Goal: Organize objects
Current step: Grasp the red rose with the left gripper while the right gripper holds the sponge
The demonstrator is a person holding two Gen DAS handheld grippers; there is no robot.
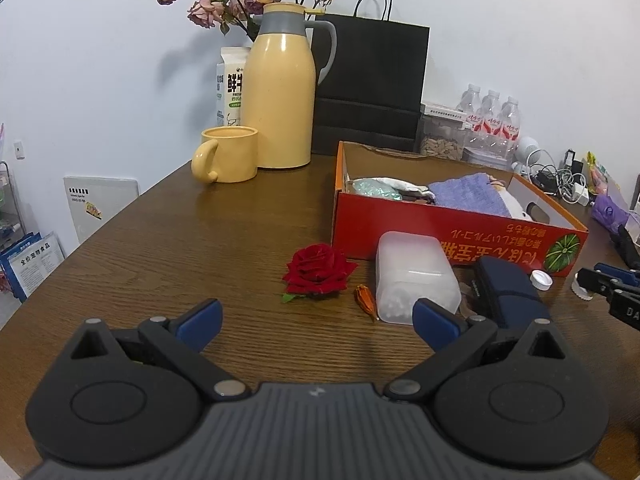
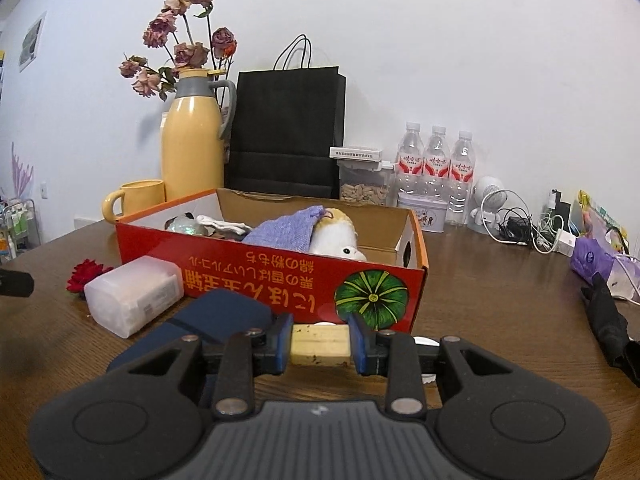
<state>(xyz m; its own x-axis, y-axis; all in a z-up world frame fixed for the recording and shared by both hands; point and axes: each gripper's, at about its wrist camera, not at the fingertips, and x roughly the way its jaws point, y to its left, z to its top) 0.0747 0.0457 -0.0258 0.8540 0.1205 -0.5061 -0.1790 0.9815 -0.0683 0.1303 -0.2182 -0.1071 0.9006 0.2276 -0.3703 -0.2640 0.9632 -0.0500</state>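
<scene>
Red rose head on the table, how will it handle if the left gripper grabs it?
The red rose head is probably very light, with soft layered petals that would crush or shed under a firm squeeze. Lying loose on the smooth wooden table, it would likely slide when nudged.

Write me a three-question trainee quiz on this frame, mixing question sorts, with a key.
1. True or false: the right gripper is shut on a pale yellow block.
2. Multiple choice: the red rose lies (A) inside the red box, (B) on the table in front of the red box, (C) in the yellow mug.
3. Fill in: the left gripper is ____, holding nothing.

Key
1. True; both blue pads press the block's sides.
2. B; it sits on the wooden table, left of the translucent plastic container.
3. Open.
</scene>
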